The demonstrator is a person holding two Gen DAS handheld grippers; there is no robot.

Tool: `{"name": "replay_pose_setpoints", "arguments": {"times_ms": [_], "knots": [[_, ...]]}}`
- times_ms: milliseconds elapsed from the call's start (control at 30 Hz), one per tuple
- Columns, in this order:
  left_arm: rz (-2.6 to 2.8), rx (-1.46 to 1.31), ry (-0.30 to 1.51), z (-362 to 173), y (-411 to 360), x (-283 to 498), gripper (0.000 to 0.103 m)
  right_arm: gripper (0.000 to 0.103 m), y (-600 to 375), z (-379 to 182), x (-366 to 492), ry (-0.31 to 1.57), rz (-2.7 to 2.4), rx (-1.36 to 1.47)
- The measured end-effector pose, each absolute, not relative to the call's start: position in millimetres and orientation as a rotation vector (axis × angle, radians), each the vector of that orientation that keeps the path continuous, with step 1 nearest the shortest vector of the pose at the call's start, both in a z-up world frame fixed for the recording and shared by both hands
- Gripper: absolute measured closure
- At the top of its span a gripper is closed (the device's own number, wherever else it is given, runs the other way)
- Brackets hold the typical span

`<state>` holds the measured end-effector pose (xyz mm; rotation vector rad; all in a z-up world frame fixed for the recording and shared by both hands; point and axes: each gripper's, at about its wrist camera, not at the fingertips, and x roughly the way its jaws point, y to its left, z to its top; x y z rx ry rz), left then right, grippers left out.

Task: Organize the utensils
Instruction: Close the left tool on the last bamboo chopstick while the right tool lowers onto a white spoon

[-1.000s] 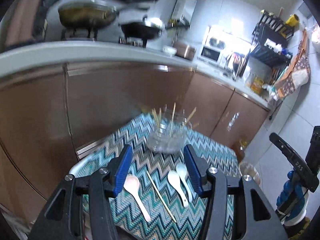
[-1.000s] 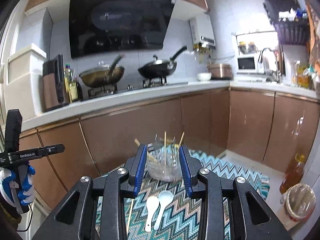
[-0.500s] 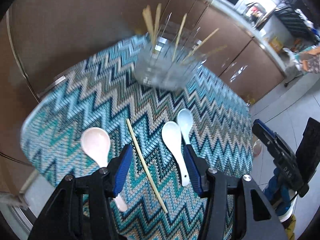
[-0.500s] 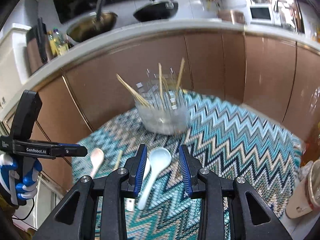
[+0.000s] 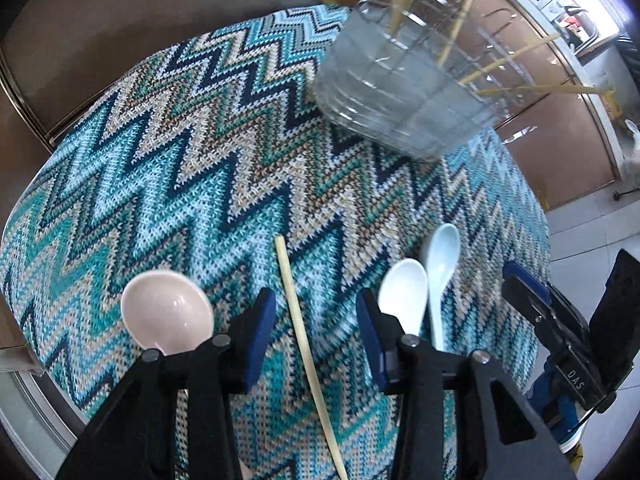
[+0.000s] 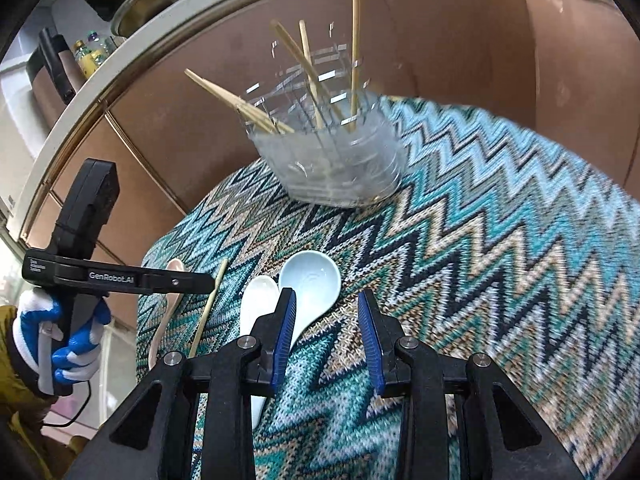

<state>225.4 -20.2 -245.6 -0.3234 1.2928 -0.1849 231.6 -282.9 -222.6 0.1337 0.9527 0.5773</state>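
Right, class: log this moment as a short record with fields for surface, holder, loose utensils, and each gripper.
surface: zigzag cloth
holder: clear holder at the far side, with upright chopsticks
loose chopstick: chopstick flat on the cloth, running between the left fingers
loose spoons: pink spoon, white spoon, blue spoon; white and blue side by side
left gripper: open, holding nothing
right gripper: open, holding nothing, just right of the blue spoon

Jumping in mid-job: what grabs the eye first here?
The zigzag teal cloth dominates. At its far end a clear holder bristles with chopsticks; nearer lie a loose chopstick between the open left gripper fingers, a pink spoon and two pale spoons.
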Motion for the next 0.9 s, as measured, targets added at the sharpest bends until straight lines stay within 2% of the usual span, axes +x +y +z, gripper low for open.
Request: {"name": "replay_pose_setpoints", "arguments": {"times_ms": [333, 633, 900], "knots": [[-0.159, -0.305, 1.335, -268, -24, 242, 0.075, 0.072, -262, -242, 276, 1.047, 0.668, 0.095], [-0.165, -0.285, 1.337, -270, -22, 245, 0.078, 0.078, -248, -254, 290, 1.093, 0.715, 0.012], [-0.159, -0.279, 1.328, -272, -18, 243, 0.084, 0.093, -236, -267, 296, 1.101, 0.785, -0.033]]}}
